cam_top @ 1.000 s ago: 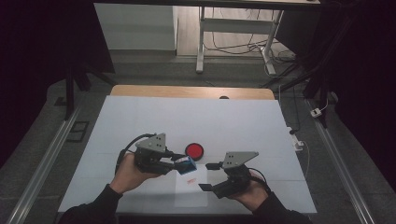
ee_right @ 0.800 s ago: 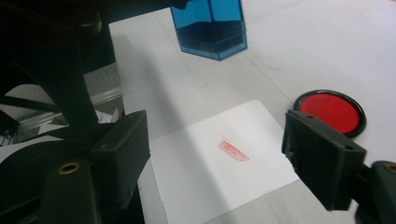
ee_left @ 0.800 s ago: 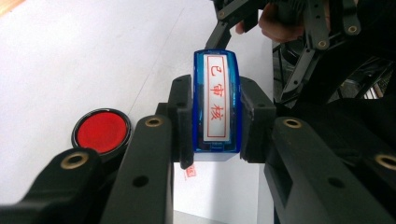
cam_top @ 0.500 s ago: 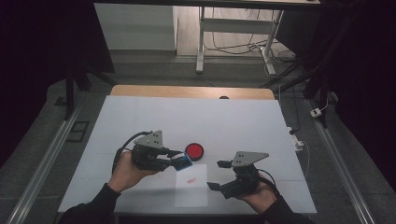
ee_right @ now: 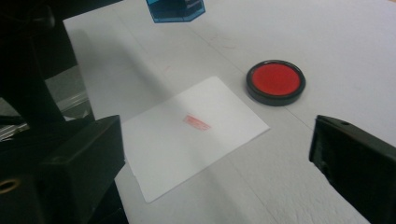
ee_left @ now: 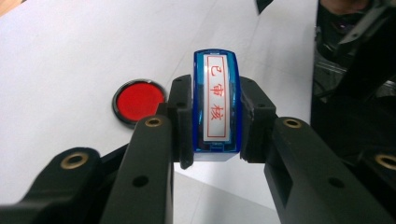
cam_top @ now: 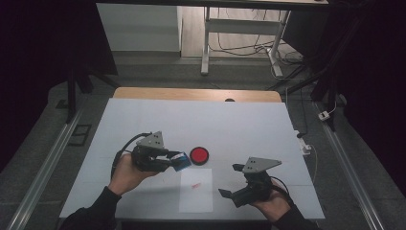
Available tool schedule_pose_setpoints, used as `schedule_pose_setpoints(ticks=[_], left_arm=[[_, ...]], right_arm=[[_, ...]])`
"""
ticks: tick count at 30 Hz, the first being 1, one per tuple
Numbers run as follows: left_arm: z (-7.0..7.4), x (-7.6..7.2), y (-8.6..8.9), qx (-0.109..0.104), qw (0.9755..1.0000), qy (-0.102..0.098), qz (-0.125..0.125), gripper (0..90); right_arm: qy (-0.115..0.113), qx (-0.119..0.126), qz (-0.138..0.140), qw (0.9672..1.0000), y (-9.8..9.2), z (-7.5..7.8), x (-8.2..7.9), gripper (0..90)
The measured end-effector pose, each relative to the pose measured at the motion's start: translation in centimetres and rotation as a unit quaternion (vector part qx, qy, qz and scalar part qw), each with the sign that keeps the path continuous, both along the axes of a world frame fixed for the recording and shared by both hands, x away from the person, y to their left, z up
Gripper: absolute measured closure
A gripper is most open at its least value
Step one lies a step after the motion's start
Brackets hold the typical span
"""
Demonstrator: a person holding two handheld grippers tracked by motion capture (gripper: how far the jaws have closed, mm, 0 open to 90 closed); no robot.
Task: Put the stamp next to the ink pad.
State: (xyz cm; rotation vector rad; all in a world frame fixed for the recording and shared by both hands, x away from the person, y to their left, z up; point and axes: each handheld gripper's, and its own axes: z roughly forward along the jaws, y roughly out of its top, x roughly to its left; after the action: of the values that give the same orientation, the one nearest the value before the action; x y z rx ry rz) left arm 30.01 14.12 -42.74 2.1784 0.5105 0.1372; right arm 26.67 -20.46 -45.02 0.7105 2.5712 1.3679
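My left gripper [cam_top: 178, 162] is shut on a blue stamp [cam_top: 182, 161], held just above the table. In the left gripper view the stamp [ee_left: 216, 105] stands between the pads and shows a white label with red characters. A round red ink pad [cam_top: 198, 155] lies right beside it. In front of both lies a white sheet [cam_top: 196, 196] with a red stamped mark [ee_right: 197, 122]. My right gripper [cam_top: 231, 180] is to the right of the sheet. Its jaws have just been opening and now stand wide apart, with nothing held between them.
The white table top [cam_top: 239, 124] ends in a wooden strip [cam_top: 196, 94] at the far side. Metal rails [cam_top: 43, 167] run along the floor on both sides. A desk frame with cables [cam_top: 239, 43] stands beyond the table.
The right gripper has drawn away to the right of the sheet and its jaws have spread. The left gripper has stayed put with the stamp in it.
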Motion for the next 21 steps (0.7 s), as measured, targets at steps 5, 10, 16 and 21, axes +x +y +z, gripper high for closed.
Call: schedule_pose_setpoints(ticks=[5,10,16,21], left_arm=[[-0.3,0.4,0.6,0.004,0.9997,0.002,0.023,70.4],[-0.6,0.8,1.3,0.009,0.9991,0.004,0.042,70.4],[-1.0,1.2,2.1,0.012,0.9977,0.008,0.066,70.4],[-1.4,1.6,2.6,0.023,0.9961,0.007,0.085,70.3]], right_arm=[[-0.003,-0.011,-0.012,0.9999,-0.7,-0.1,-0.1,0.3],[-0.007,-0.022,-0.032,0.9992,-1.5,-0.3,-0.5,0.0],[-0.019,-0.036,-0.054,0.9977,-2.5,-0.5,-1.0,0.0],[-0.017,-0.043,-0.07,0.9965,-3.4,-0.6,-1.3,0.0]])
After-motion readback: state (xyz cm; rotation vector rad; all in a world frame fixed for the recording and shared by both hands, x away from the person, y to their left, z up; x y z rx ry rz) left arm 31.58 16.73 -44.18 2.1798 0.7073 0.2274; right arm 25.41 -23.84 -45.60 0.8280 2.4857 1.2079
